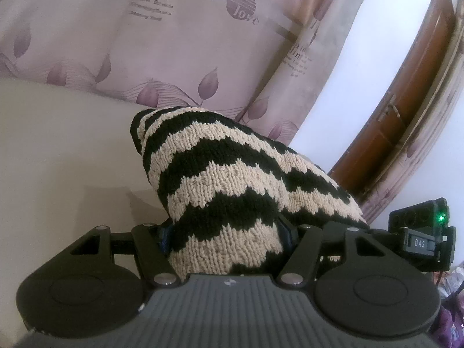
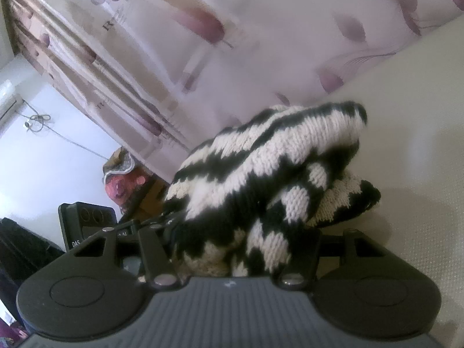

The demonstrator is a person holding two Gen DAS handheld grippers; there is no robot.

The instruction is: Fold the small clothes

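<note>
Item: black-and-cream zigzag knit garment (image 1: 232, 179), lower centre; left gripper (image 1: 224, 232) and right gripper (image 2: 232, 240) jaws are each clamping an edge, lifting it over the white tabletop (image 1: 58, 150), likely for folding.

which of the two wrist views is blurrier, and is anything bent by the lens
The right wrist view is blurrier: the curtain is smeared and the knit garment is soft. The left wrist view is sharp, the knit garment's stitches crisp, but the fisheye bows the wooden door into a curve.
</note>
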